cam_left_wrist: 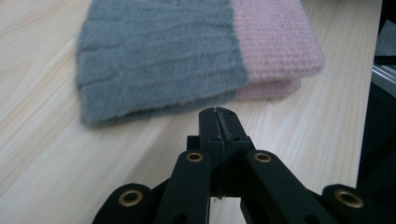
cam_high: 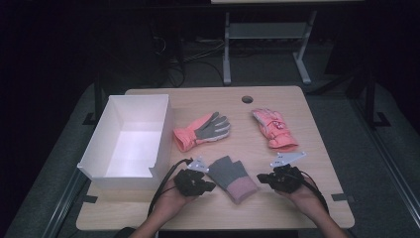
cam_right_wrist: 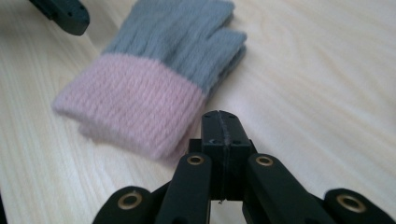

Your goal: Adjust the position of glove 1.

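So we've got the knit glove [cam_high: 232, 179] lying flat on the counter [cam_high: 297, 208] right between both tongs, cuff end toward us. Left tongs [cam_high: 212, 187] sit nearer; both they and the right tongs [cam_high: 261, 177] are closed on nothing.

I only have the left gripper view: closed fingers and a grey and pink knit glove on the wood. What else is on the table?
Observer: The high view has a white box at the table's left side, open at the top.
Operator: Any other gloves?
Observer: Two beyond the knit glove: an orange glove with a grey palm and a pink glove.
Operator: Where's the other gripper?
Observer: The right gripper sits right of the knit glove, fingers shut on nothing; the left gripper flanks the other side.
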A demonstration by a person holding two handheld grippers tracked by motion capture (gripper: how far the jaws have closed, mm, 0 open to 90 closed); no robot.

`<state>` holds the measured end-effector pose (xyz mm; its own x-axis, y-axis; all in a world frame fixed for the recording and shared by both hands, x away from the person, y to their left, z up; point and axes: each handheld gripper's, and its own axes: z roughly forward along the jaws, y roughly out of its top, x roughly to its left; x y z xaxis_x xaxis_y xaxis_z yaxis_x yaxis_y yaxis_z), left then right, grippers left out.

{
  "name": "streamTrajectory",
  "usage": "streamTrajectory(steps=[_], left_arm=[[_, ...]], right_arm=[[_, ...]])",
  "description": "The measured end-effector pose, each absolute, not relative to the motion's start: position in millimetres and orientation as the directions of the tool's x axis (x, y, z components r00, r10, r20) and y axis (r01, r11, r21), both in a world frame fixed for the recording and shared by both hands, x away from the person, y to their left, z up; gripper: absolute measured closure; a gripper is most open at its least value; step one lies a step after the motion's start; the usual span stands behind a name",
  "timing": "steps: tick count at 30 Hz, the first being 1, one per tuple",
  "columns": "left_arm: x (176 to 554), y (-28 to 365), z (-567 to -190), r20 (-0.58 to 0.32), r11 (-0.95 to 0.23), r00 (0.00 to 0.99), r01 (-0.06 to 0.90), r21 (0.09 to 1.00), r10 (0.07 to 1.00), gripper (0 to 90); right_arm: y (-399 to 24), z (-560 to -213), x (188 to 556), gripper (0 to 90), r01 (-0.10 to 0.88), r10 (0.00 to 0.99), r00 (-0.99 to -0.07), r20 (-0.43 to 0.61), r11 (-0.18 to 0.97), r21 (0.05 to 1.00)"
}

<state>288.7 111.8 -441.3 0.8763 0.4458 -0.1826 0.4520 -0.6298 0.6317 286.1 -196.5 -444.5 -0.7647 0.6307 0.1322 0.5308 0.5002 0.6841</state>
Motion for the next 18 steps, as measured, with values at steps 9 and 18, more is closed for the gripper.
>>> streamTrajectory(steps=[9, 18], left_arm=[[297.8, 90.2, -446.8, -0.191, -0.631, 0.872, 0.462, 0.623, 0.451, 89.7], [316.0, 85.3, -445.7, -0.205, -0.62, 0.86, 0.484, 0.618, 0.467, 89.7]], right_arm=[[-186.1, -452.4, 287.5, 89.9, 0.53, 0.603, -0.784, 0.146, 0.529, 0.663], [-178.6, -454.1, 284.9, 89.9, 0.53, 0.58, -0.799, 0.16, 0.552, 0.644]])
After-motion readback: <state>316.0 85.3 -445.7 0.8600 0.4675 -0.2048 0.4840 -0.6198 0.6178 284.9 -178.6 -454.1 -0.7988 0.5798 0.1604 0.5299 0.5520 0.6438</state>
